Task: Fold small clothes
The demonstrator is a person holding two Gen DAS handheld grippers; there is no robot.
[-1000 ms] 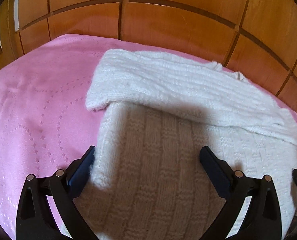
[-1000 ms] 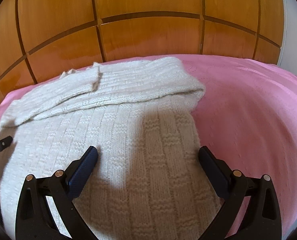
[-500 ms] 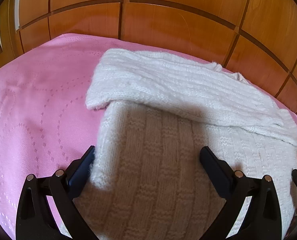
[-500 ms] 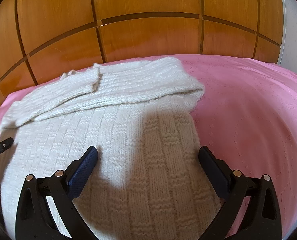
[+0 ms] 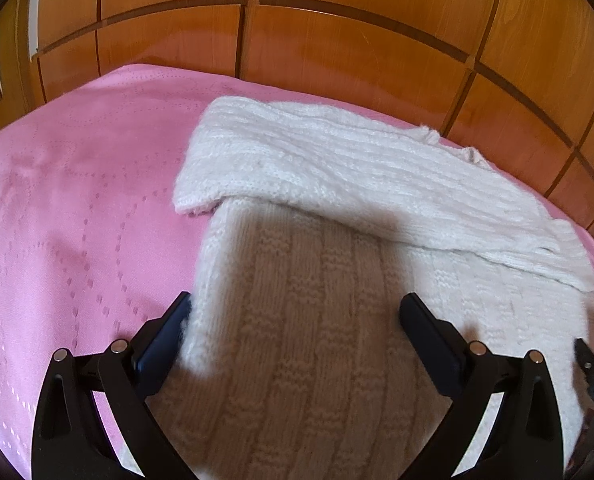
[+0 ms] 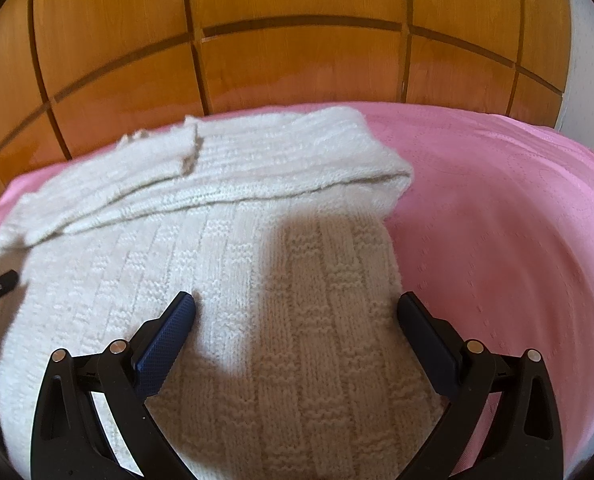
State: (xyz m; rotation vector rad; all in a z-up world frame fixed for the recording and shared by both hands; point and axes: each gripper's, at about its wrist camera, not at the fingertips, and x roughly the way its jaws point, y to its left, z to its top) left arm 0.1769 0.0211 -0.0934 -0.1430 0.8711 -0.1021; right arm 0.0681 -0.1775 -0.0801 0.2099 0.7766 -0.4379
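- Left wrist view: left gripper spread wide, gripping nothing, hovering low over near left part of white knitted sweater.
- Left finger right at sweater's left edge, over pink bedspread; right finger over the knit.
- Sweater lying flat on bedspread, sleeves folded across far side.
- Right wrist view: right gripper equally wide apart, empty, above sweater's near right part, right finger at its edge.
- Wooden panelled wall beyond far edge of bedspread.
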